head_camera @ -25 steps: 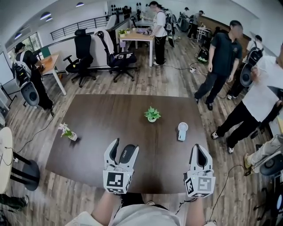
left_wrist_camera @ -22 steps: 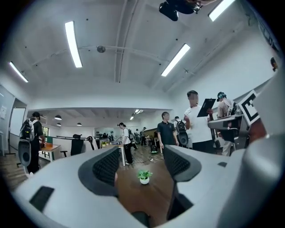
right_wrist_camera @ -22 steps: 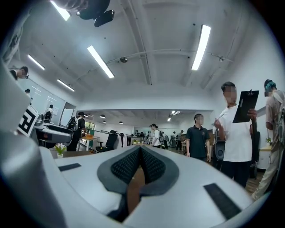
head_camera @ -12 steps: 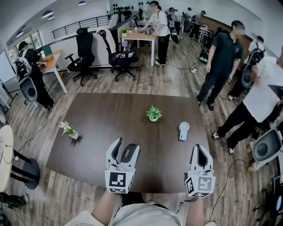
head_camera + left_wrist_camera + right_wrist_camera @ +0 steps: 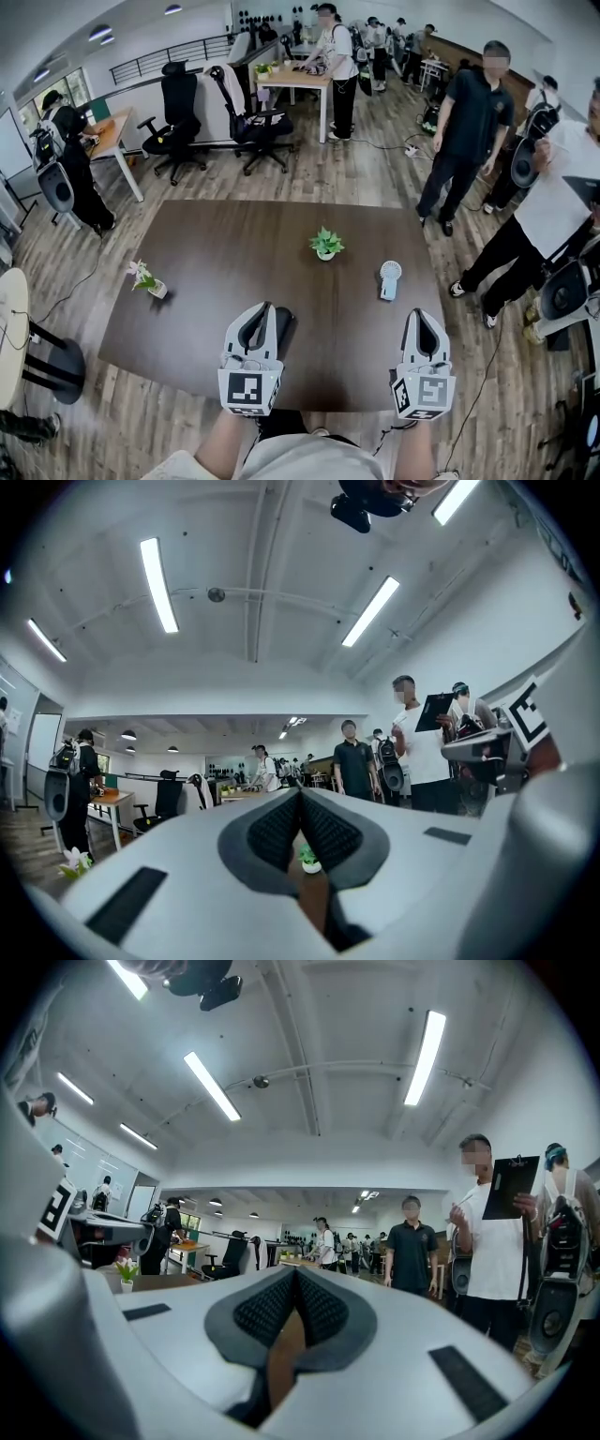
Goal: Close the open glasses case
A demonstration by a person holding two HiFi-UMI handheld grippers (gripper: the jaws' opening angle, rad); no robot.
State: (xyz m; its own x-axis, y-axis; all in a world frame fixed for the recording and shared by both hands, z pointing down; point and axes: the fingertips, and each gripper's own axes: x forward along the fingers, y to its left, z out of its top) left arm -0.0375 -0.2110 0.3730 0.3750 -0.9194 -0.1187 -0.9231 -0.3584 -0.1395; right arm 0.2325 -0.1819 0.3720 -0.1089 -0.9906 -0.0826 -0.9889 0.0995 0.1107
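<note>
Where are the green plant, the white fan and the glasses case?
green plant [image 5: 324,241]: head view, on its leaves.
white fan [image 5: 388,270]: head view, on its round head.
glasses case [image 5: 285,321]: head view, on its visible dark side.

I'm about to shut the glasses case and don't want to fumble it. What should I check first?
1. Left tool free: ok; its jaws have just closed, pads together, nothing between.
2. Right tool free: ok; shut, empty.
3. Glasses case in reach: ok; on the table beside the left tool's tips.
4. Lid's position: cannot tell; the left tool hides most of the case.
5. Clutter near the case: ok; plant and fan stand well apart.
</note>
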